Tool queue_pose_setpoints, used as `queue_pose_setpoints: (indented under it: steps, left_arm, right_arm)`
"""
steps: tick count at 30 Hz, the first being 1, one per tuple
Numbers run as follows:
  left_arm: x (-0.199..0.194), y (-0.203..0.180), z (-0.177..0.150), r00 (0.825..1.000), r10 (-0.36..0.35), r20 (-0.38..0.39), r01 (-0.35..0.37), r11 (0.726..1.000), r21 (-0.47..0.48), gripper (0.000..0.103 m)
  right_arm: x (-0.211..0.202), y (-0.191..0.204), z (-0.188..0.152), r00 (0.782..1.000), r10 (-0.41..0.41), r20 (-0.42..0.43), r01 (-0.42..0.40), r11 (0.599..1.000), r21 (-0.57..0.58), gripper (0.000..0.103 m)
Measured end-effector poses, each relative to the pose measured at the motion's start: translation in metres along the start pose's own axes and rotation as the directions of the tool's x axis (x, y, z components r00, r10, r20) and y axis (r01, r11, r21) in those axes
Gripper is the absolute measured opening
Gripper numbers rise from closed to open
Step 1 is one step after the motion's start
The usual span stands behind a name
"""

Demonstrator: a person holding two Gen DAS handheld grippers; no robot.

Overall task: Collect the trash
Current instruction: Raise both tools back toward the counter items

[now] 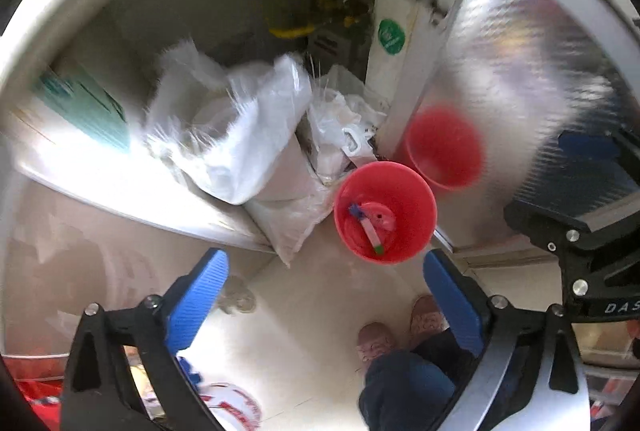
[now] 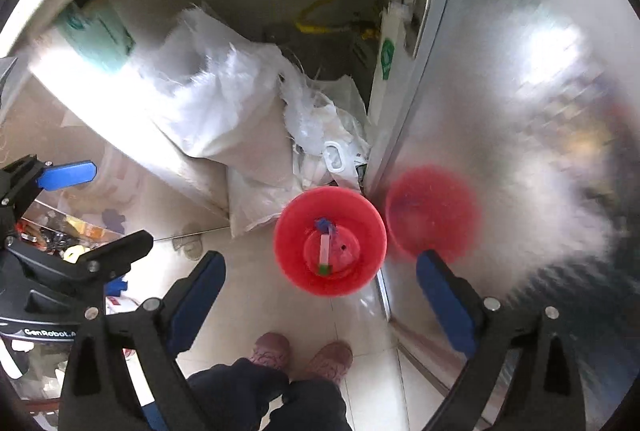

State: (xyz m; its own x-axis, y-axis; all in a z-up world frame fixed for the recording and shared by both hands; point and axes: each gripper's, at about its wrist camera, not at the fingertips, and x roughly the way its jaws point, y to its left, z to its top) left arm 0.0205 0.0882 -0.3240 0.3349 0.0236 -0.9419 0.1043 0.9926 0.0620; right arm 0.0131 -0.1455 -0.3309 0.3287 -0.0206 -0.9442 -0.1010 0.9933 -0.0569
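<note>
A red bucket [image 1: 404, 199] stands on the tiled floor beside a shiny metal door; it also shows in the right wrist view [image 2: 352, 215]. Inside lie a white strip wrapper with a green end [image 1: 371, 232] [image 2: 325, 251] and a small blue scrap [image 1: 354, 210] [image 2: 322, 223]. My left gripper [image 1: 326, 277] is open and empty, held high above the floor just short of the bucket. My right gripper [image 2: 320, 279] is open and empty, above the bucket's near rim. Each gripper shows at the edge of the other's view.
White woven sacks [image 1: 248, 147] [image 2: 224, 111] are piled left of the bucket. The metal door [image 1: 520, 71] [image 2: 500, 111] mirrors the bucket on the right. The person's feet [image 2: 304, 353] stand below. A cluttered table [image 2: 60, 243] sits at left.
</note>
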Motion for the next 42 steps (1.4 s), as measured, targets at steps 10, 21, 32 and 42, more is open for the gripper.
queue_pose_setpoints:
  steps: [10, 21, 32, 42]
  left_arm:
    - [-0.132, 0.009, 0.036, 0.993, -0.024, 0.113, 0.024, 1.000, 0.007, 0.103]
    - [-0.218, -0.006, 0.097, 0.965, -0.128, 0.229, 0.102, 0.987, 0.125, 0.103]
    - [-0.231, -0.041, 0.178, 0.945, -0.200, 0.259, 0.149, 0.968, 0.203, 0.103]
    - [-0.194, -0.079, 0.258, 0.950, -0.215, 0.227, 0.151, 0.951, 0.269, 0.103]
  right_arm:
    - [-0.131, 0.005, 0.026, 0.996, -0.028, 0.087, 0.023, 0.998, 0.056, 0.096]
    - [-0.224, -0.012, 0.050, 0.978, -0.107, 0.178, 0.072, 0.979, 0.191, 0.102]
    - [-0.252, -0.073, 0.078, 0.950, -0.210, 0.232, 0.137, 0.946, 0.293, 0.102]
    - [-0.232, -0.138, 0.121, 0.946, -0.228, 0.232, 0.138, 0.926, 0.351, 0.102]
